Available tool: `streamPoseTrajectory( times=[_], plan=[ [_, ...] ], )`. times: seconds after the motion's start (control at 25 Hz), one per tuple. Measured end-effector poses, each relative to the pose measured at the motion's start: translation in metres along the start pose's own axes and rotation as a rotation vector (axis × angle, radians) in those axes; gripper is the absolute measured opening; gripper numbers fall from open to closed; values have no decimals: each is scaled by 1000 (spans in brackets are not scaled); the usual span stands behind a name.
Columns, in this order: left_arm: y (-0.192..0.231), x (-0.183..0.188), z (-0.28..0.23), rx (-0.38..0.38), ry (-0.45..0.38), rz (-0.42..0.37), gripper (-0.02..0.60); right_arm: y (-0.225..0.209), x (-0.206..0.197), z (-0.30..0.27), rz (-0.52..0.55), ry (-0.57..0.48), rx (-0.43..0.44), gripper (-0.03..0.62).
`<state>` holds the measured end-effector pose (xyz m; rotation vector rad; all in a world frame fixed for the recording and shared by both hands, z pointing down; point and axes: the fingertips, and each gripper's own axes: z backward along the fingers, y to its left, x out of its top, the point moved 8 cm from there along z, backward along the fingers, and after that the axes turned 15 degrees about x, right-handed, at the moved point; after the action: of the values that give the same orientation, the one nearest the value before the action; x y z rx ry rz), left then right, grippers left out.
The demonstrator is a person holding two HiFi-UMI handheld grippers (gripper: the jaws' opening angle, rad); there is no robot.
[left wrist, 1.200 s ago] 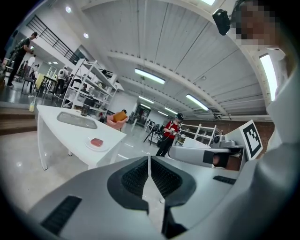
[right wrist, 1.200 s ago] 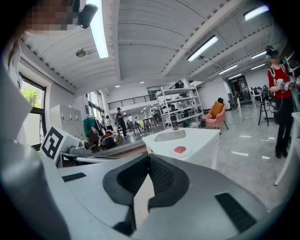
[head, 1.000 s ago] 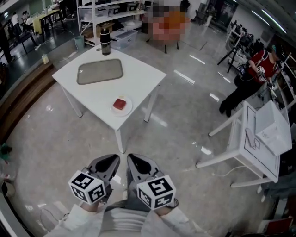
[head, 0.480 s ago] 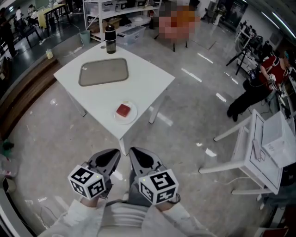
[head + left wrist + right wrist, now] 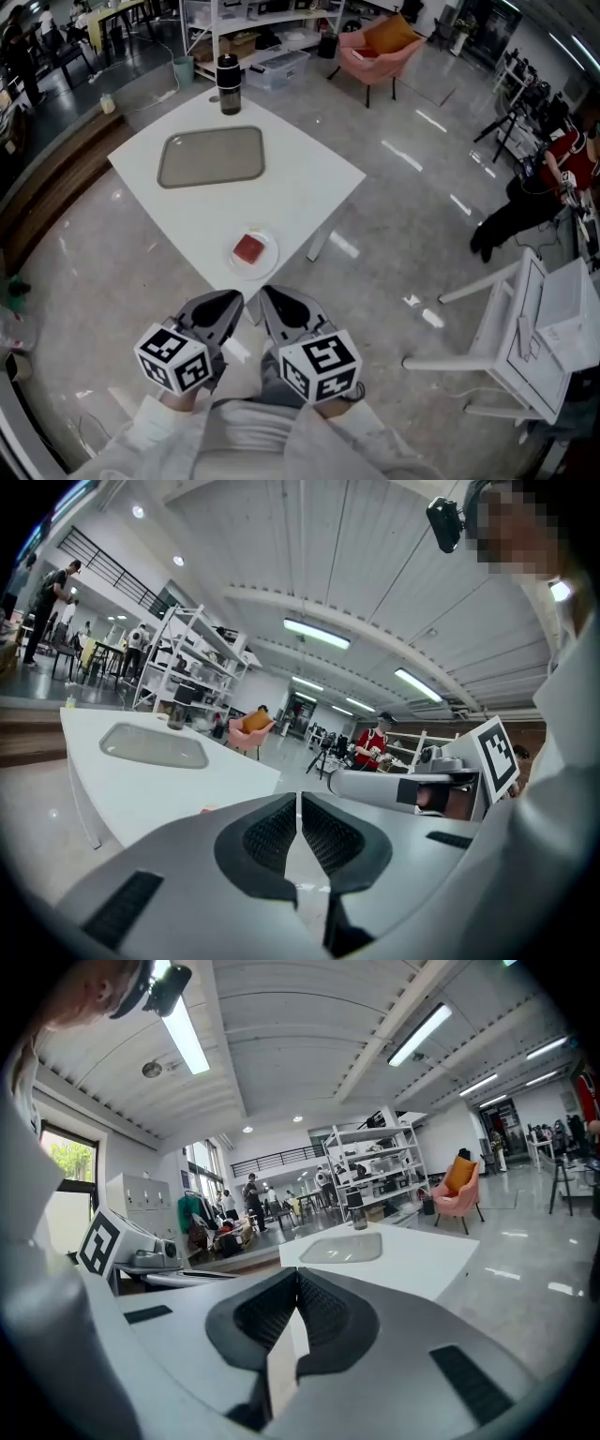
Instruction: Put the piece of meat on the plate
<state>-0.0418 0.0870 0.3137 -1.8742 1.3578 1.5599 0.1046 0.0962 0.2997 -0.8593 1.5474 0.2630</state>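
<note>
Piece of meat [image 5: 248, 249] on plate [image 5: 273, 251], just ahead of left gripper [image 5: 232, 302], right gripper [image 5: 270, 298], jaws clenched, empty

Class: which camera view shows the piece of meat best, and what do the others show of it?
The head view: the red piece of meat lies in full sight on its white plate near the table corner. The left gripper view shows at most a pinkish sliver at the table edge; the right gripper view shows none of it.

Head camera looks steeply down from above the left gripper [image 5: 225, 305] and right gripper [image 5: 274, 302], the white table [image 5: 309, 178] just ahead of them. Each gripper camera sits close behind its own jaws, facing near-level toward that table and its tray [image 5: 211, 157].
</note>
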Motion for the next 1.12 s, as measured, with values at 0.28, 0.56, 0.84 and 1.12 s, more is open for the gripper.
streamPoseTrajectory(
  times=[0.28,0.56,0.84,1.12],
  plan=[
    [5,22,-45,10,-18,-14,25,-49,20,-23,19,31,39,14],
    [13,22,-77,34,-19,8,25,-82,21,-36,28,70,72,14],
    [19,22,-85,47,-12,40,25,-92,19,-41,19,93,76,14],
    [29,21,-88,46,-14,64,25,-94,18,-47,22,113,58,14]
  ],
)
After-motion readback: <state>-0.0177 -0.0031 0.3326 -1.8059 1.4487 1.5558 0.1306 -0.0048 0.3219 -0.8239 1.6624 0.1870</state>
